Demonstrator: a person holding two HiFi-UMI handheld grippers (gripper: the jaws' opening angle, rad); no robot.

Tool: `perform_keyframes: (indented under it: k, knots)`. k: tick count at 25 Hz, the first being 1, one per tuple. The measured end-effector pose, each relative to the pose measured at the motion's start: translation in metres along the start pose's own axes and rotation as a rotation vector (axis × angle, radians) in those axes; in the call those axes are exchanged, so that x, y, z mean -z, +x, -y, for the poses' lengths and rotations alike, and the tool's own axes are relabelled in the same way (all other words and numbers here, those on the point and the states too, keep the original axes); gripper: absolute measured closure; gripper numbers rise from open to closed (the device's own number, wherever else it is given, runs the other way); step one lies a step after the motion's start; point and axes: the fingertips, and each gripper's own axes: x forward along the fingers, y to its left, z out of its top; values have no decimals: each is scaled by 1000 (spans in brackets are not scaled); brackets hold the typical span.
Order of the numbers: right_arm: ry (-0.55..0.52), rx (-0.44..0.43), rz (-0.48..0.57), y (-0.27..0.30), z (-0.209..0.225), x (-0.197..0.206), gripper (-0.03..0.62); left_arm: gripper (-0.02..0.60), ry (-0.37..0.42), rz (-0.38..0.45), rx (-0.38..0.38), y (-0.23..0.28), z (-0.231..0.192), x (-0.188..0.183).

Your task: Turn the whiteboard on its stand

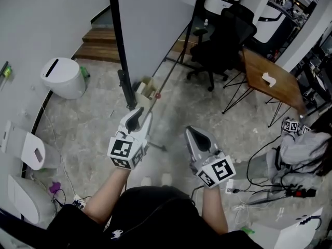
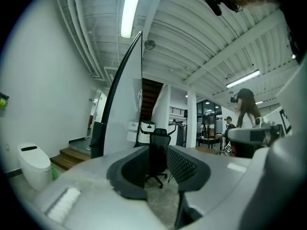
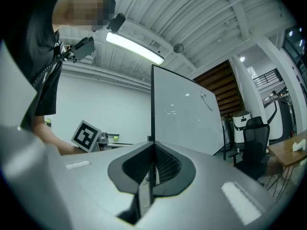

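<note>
The whiteboard (image 1: 150, 25) stands ahead of me on its stand, its black side frame (image 1: 118, 35) nearest my left gripper (image 1: 136, 117). That gripper points at the stand's lower post and stays short of it. In the left gripper view the whiteboard (image 2: 125, 109) rises edge-on at the left, and the left gripper (image 2: 160, 169) has a gap between its pads with nothing in it. My right gripper (image 1: 196, 136) hangs lower right, apart from the board. In the right gripper view the whiteboard (image 3: 184, 114) stands ahead and the right gripper (image 3: 152, 164) has its tips together, empty.
A black office chair (image 1: 223, 40) and a wooden table (image 1: 270, 79) stand to the right of the board. A white round bin (image 1: 63, 77) sits at the left by wooden steps (image 1: 101, 45). Cables (image 1: 270, 185) lie on the floor at the right. A person (image 2: 244, 114) stands beyond.
</note>
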Motion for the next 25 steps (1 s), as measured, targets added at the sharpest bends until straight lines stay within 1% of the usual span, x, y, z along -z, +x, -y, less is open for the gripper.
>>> perform_keyframes:
  k: [3,7,14,19,25]
  knots:
    - [-6,12,1,-1,2,0,589,471,-9,8,36,-1,15,-2]
    - [-9,25,-6,-5,6,2,588,493,-16,18,65,0,30,-4]
    - [-11,67,-16,-14,18,5,589,576,-24,28,112,5,51,-7]
    - [-17,85,-14,-17,24,4,589,578,-32,24,146,12,61,-6]
    - [-18,101,-17,-20,33,6,589,577,-14,21,163,21,70,-6]
